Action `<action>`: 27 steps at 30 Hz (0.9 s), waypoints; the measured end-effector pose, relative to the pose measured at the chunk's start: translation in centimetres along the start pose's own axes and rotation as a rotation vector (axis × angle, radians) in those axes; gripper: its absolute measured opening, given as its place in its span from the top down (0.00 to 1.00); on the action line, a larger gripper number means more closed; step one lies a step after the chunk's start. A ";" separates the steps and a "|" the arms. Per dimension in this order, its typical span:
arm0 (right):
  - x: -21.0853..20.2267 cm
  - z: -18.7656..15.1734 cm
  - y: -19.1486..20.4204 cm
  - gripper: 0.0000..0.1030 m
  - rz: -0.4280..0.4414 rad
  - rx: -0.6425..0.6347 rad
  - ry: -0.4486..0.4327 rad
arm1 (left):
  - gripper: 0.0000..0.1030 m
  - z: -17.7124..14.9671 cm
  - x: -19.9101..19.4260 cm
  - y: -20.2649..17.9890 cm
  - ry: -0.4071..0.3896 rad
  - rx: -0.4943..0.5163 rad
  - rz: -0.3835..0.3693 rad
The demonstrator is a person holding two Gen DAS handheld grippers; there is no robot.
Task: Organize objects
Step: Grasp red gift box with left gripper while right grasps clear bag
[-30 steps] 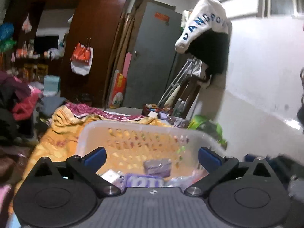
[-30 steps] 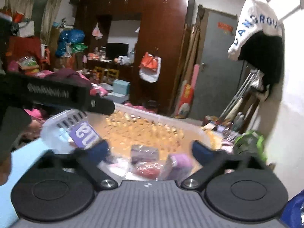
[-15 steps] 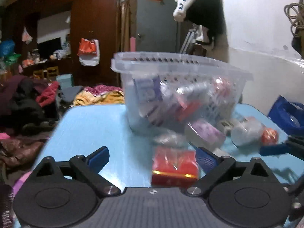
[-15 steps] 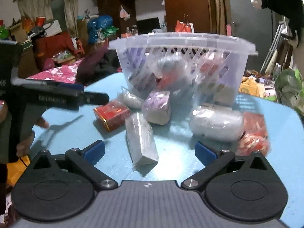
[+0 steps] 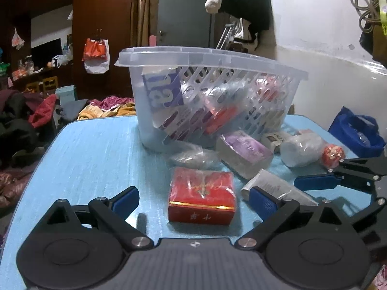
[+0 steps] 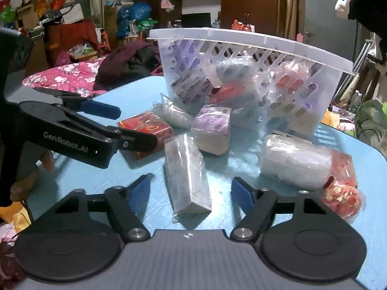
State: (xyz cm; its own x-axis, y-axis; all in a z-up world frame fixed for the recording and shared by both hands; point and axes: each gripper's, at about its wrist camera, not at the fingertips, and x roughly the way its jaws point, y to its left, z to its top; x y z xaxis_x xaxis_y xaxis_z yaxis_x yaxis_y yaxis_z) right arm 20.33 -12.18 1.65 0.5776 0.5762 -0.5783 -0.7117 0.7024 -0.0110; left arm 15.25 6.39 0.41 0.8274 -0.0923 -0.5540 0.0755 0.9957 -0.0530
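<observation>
A translucent plastic basket (image 5: 212,58) w/ slotted walls is seen on the light-blue tabletop (image 5: 96,159), packed w/ wrapped items — a purple-and-white box (image 5: 162,91) is pressed against its near corner. Several packets are scattered on the tabletop in front of it: a red box (image 5: 202,194) w/ gold band in clear film, a purple-topped pack (image 5: 244,153), a white wrapped roll (image 5: 302,147), a small red-and-gold ball (image 5: 333,153) and a clear-wrapped grey bar (image 6: 187,178). The left tongs (image 5: 193,199) are held wide, w/ the red box lying between the blue pads, untouched. The right tongs (image 6: 191,191) are spread wide too — the grey bar lies between them, not gripped.
</observation>
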 end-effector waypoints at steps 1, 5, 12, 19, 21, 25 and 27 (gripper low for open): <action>-0.2 -0.1 -0.3 0.55 -0.009 0.020 -0.014 | 0.04 0.0 0.1 -0.1 0.011 0.006 0.002; -1.2 -0.7 -1.3 0.61 0.016 0.077 -0.058 | 0.04 -0.1 0.3 0.1 0.034 0.009 0.001; -3.1 -1.9 -3.3 0.61 0.070 0.209 -0.218 | 0.07 0.0 0.8 0.1 0.063 0.000 0.010; -3.2 -2.0 -3.7 0.61 0.093 0.237 -0.249 | 0.40 -0.4 -0.3 0.2 -0.002 0.003 -0.006; -3.2 -2.1 -3.8 0.61 0.094 0.242 -0.261 | 0.40 -0.6 -0.8 0.9 -0.040 -0.032 -0.037; -3.5 -2.3 -3.7 0.61 0.086 0.234 -0.280 | 0.40 -0.8 -1.6 0.3 -0.097 0.001 -0.034; -3.6 -2.4 -3.8 0.61 0.084 0.236 -0.286 | 0.40 -0.9 -1.9 0.1 -0.119 0.011 -0.038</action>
State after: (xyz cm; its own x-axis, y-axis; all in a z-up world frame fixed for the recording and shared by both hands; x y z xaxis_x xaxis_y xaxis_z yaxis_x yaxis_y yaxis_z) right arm 19.99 -17.90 1.78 0.6330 0.7060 -0.3175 -0.6692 0.7053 0.2341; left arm 13.22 6.69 0.68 0.8840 -0.1294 -0.4492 0.1133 0.9916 -0.0627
